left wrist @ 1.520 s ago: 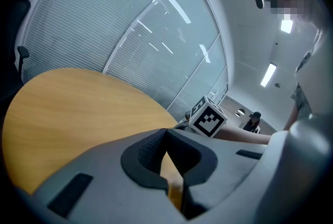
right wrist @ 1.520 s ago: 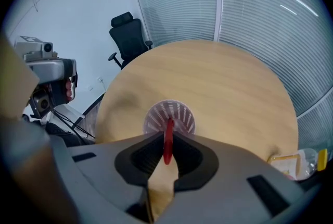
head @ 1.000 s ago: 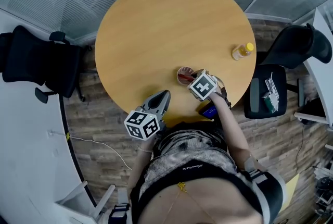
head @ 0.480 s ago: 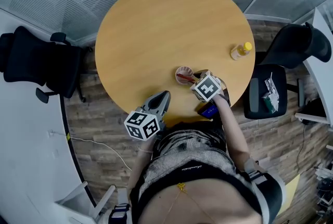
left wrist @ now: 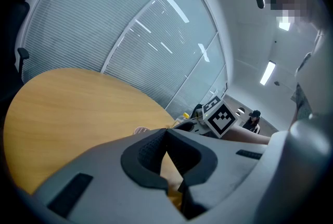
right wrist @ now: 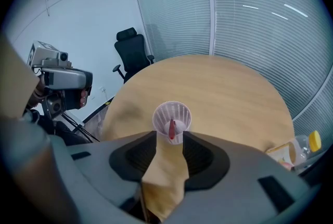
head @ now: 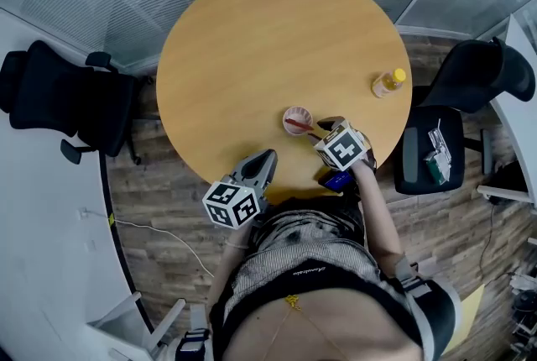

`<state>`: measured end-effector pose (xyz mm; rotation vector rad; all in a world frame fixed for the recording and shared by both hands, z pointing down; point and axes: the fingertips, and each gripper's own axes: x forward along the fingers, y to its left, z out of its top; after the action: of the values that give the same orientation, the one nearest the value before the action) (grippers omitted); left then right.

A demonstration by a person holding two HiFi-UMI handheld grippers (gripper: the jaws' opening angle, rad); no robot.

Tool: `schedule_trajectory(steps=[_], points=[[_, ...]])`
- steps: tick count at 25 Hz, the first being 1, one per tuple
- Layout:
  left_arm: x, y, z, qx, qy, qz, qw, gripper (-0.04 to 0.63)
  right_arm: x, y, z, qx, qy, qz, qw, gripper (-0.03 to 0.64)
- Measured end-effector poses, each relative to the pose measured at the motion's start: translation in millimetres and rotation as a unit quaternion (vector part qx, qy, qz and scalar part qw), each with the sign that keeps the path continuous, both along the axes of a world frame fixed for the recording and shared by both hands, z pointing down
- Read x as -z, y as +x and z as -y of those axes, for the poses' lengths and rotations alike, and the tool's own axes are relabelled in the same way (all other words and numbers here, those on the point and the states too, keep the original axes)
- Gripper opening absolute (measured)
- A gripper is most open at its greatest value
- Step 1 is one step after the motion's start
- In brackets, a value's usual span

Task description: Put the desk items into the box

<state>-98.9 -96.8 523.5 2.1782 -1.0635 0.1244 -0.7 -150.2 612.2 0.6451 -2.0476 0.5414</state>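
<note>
Upright white mesh cup [right wrist: 180,113], red item [right wrist: 171,129] inside

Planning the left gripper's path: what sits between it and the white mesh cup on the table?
Nothing. In the head view, only bare tabletop separates the left gripper from the mesh cup.

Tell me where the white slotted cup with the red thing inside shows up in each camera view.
Head view: cup on the table's near-right part.
Left gripper view: only its rim, lower centre.
Right gripper view: centre.
Shared landmark: yellow-capped bottle, right of the cup everywhere.
</note>
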Motion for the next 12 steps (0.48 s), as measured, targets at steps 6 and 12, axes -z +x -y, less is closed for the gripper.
schedule_trajectory(steps=[6, 12], points=[[4, 8, -2, -0.006, 0.005, 0.0, 1.0, 0.018, 12, 3, -10, 0.002, 0.013, 0.008, 1.0, 0.152], [6, 15, 1, -0.012, 0.009, 0.0, 0.9999, 0.018, 25, 1, -25, 0.019, 0.03, 0.032, 0.999, 0.089]])
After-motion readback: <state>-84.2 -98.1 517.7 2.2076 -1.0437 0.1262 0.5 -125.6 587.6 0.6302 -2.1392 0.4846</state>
